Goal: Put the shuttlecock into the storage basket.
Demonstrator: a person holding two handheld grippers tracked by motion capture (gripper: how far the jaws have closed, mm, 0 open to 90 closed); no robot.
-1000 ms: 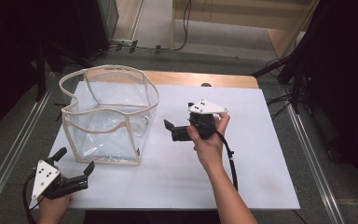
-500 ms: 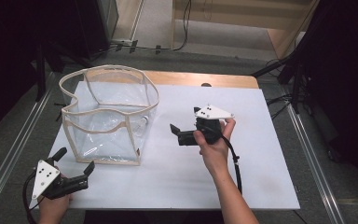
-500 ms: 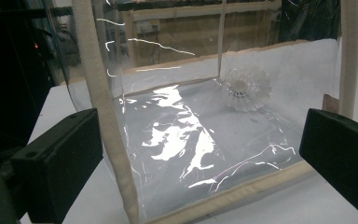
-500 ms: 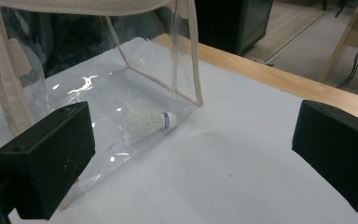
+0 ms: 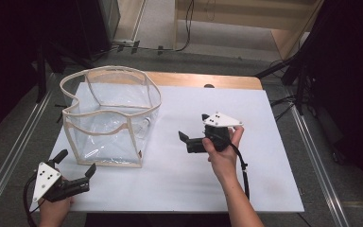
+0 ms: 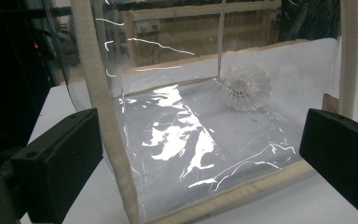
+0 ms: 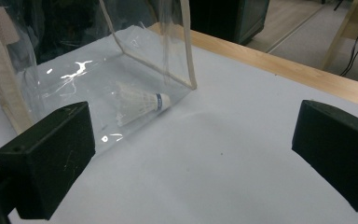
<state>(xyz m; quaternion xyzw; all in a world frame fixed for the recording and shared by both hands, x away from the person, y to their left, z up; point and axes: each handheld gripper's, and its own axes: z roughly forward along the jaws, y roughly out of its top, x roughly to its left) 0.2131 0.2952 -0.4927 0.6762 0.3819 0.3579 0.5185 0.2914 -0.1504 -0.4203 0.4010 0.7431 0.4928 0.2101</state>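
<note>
A clear plastic bag [image 5: 108,118] with beige trim stands open-topped on the left half of the white table [image 5: 246,179]. A white shuttlecock [image 6: 244,88] lies inside it on the bag's floor, its blue-banded cork [image 7: 161,100] pointing at the bag's near corner. My left gripper [image 5: 75,163] is at the table's front left corner, open, its jaws facing the bag's [image 6: 168,140] front corner and holding nothing. My right gripper [image 5: 188,141] is held above the table's middle, to the right of the bag [image 7: 74,70], open and empty, its jaws pointing left at it.
A wooden strip [image 5: 208,80] edges the table's far side. Metal rails [image 5: 321,165] run along both sides, with dark stands and cables beyond. The white surface to the right of and in front of the right gripper is bare.
My right gripper has drifted to the right and a little nearer the person, away from the bag. The left gripper and the bag have stayed put.
</note>
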